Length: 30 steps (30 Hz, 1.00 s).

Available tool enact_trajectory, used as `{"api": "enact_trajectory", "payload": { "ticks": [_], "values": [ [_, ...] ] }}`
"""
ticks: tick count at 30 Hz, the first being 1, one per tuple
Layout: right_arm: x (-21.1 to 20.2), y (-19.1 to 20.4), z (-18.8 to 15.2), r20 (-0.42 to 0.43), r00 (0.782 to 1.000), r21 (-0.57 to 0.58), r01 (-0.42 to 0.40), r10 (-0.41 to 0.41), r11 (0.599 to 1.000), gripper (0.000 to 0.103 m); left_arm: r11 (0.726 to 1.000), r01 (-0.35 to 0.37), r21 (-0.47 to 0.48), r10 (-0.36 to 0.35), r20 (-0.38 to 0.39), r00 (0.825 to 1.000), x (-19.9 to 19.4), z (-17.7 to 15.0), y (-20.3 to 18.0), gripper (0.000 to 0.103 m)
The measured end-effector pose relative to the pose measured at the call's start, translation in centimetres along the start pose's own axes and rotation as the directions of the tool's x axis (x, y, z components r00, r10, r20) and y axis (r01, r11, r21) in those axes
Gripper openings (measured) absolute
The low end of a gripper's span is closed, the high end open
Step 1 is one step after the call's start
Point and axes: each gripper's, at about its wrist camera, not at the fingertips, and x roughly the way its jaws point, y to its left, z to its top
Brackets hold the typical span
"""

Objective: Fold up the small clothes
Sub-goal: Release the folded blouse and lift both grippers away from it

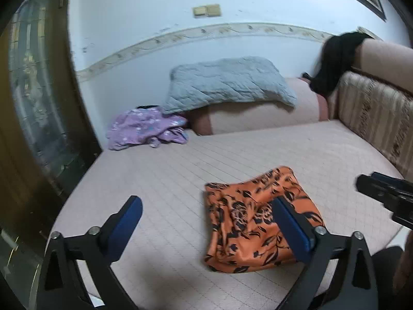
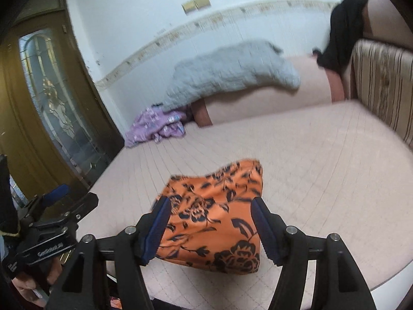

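Observation:
An orange cloth with a black flower print (image 1: 247, 217) lies folded on the pink quilted bed (image 1: 180, 175). It also shows in the right wrist view (image 2: 214, 217). My left gripper (image 1: 206, 214) is open and empty above the bed, its right finger over the cloth's near side. My right gripper (image 2: 210, 214) is open and empty, just above the cloth with a finger on either side. The right gripper shows at the right edge of the left wrist view (image 1: 382, 193). The left gripper shows at the lower left of the right wrist view (image 2: 56, 206).
A crumpled purple garment (image 1: 147, 129) lies at the far left of the bed, next to a grey quilted pillow (image 1: 229, 82) on a pink bolster. A black garment (image 1: 333, 62) hangs over the striped headboard (image 1: 374, 118). A wooden glass door (image 2: 56, 98) stands left.

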Motion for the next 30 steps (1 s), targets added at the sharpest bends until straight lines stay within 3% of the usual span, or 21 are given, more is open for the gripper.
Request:
{"api": "enact_trajectory", "payload": {
  "ticks": [6, 15, 30],
  "values": [
    [-4.0, 2.4, 1.2, 0.088, 0.996, -0.076, 0.038, -0.031, 0.996, 0.072, 0.984, -0.174, 0.042, 0.175, -0.010, 0.985, -1.3, 1.2, -0.2, 0.103],
    [-6.2, 4.7, 1.5, 0.134, 0.987, -0.153, 0.114, -0.094, 0.982, 0.072, 0.989, -0.145, -0.024, 0.145, 0.040, 0.989, -4.3, 2.3, 1.0, 0.103],
    [-4.6, 5.2, 0.6, 0.086, 0.993, -0.167, 0.097, -0.083, 0.981, 0.073, 0.991, -0.116, -0.074, 0.120, 0.065, 0.991, -5.7, 2.9, 2.3, 0.103]
  ]
}}
